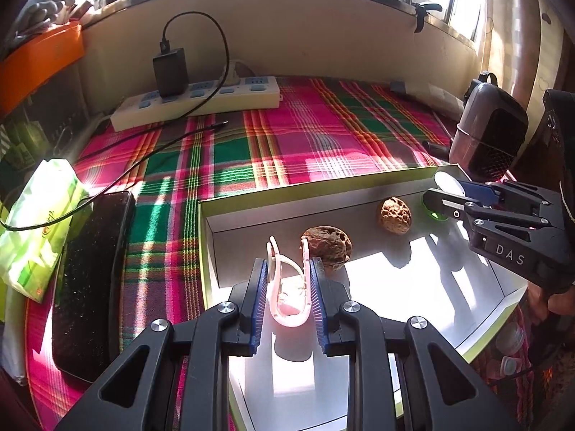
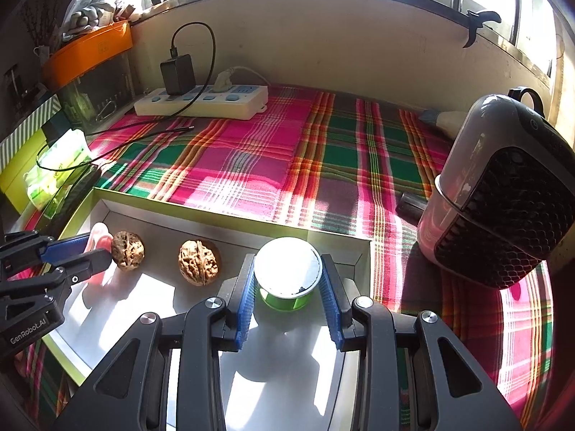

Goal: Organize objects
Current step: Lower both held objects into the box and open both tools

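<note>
A shallow white tray with a green rim point(image 1: 273, 192) point(image 2: 201, 203) lies on the plaid cloth. Inside it rest two walnuts point(image 1: 327, 247) point(image 1: 395, 214), also the walnuts point(image 2: 127, 249) point(image 2: 198, 261) in the right wrist view. My left gripper point(image 1: 287, 269) is shut on a pale pink hair clip point(image 1: 287, 287) over the tray's left part; the clip point(image 2: 99, 237) shows between those jaws from the side. My right gripper point(image 2: 287, 280) is shut on a small green spool with a white top point(image 2: 287, 269) at the tray's right end. In the left wrist view the right gripper point(image 1: 442, 194) hides most of the spool.
A white power strip point(image 1: 194, 102) with a black charger and cable sits at the back. A tissue pack point(image 1: 36, 222) and a black phone point(image 1: 93, 273) lie left of the tray. A grey heater point(image 2: 503, 194) stands at the right. An orange box point(image 2: 90, 52) is back left.
</note>
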The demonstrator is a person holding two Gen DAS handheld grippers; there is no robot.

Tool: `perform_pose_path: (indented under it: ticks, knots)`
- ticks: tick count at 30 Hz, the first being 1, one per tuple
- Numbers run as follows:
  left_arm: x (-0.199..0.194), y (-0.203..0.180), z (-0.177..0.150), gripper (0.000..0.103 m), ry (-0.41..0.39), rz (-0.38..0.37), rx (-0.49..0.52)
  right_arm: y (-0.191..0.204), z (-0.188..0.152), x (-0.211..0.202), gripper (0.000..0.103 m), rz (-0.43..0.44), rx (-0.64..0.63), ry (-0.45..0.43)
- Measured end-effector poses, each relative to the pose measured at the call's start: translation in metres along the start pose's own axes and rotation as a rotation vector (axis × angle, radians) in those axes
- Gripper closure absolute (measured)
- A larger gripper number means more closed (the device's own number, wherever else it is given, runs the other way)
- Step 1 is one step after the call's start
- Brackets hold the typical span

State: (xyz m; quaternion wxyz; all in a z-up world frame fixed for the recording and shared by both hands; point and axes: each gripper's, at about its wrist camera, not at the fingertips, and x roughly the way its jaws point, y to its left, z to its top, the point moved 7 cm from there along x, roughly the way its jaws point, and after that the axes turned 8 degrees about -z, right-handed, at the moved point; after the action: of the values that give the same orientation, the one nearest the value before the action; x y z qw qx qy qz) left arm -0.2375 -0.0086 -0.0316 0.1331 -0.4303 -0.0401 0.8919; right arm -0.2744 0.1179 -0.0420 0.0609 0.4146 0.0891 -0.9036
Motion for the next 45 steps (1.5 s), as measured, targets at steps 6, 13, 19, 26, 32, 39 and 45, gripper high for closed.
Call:
perform_pose_path:
  ticks: [6, 13, 19, 26, 32, 39, 45]
  knots:
    - [0.003, 0.0, -0.001, 0.082, 0.008, -0.004, 0.003, -0.002, -0.001, 0.002, 0.068, 0.001, 0.008, 0.003]
    - [0.004, -0.001, -0.001, 0.081, 0.011, -0.002, 0.008, -0.002, -0.001, 0.004, 0.068, 0.0, 0.013, 0.007]
    - [0.004, 0.0, 0.0, 0.081, 0.012, 0.001, 0.009, -0.002, -0.002, 0.004, 0.068, 0.004, 0.017, 0.006]
    - [0.004, 0.001, 0.0, 0.081, 0.018, 0.005, 0.012, -0.003, -0.002, 0.004, 0.067, 0.009, 0.021, 0.004]
    - [0.004, -0.001, -0.001, 0.079, 0.019, 0.001, 0.009, 0.0, -0.002, 0.002, 0.058, 0.01, 0.02, -0.002]
    - [0.0, -0.004, -0.002, 0.071, 0.016, -0.007, 0.011, 0.0, -0.001, -0.003, 0.053, 0.006, 0.031, -0.013]
    - [-0.007, -0.004, -0.004, 0.069, 0.007, -0.009, -0.003, 0.001, -0.006, -0.009, 0.052, 0.013, 0.039, -0.022]
